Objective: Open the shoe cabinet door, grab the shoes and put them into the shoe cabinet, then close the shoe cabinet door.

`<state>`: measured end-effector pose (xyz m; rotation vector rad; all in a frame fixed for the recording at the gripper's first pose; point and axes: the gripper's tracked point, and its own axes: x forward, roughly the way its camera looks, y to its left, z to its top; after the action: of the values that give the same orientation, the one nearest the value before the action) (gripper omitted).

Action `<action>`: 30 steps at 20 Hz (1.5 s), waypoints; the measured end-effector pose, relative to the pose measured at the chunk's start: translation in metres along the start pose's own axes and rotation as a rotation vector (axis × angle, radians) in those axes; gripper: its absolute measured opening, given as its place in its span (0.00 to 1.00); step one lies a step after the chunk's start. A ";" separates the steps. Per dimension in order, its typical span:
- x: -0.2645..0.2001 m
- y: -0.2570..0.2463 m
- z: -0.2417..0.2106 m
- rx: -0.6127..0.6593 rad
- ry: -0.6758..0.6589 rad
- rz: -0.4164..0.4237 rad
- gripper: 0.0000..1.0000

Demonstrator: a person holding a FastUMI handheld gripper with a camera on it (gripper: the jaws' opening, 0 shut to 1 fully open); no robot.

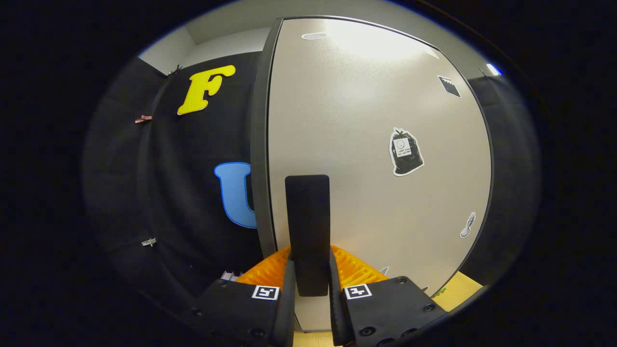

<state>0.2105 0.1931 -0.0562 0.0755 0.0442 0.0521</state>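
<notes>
Gripper (pixel 308 274): fingers closed on black door handle (pixel 307 231) | Shoe cabinet door (pixel 376 144): directly ahead, seemingly swung partway, dark edge showing | Shoes: unsighted | Judged progress: step 1 of 3 underway; loading, closing outstanding

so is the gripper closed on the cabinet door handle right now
Shut on it, it seems: both fingers of the gripper press the sides of the dark upright handle on the pale cabinet door.

A pale grey, faintly speckled cabinet door (pixel 347 144) has a dark grey edge and a tall matte black handle (pixel 307 226). On it sits a white-outlined black bag sticker (pixel 406 152). Beneath lies a light yellowish wooden surface (pixel 460 289).
</notes>
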 end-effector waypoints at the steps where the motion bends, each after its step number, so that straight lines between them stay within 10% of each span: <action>1: 0.000 0.000 0.001 -0.002 0.000 0.019 0.28; 30: -0.216 -0.124 0.015 0.009 -0.031 0.132 0.19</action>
<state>0.0025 0.0566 -0.0415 0.0879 0.0086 0.1831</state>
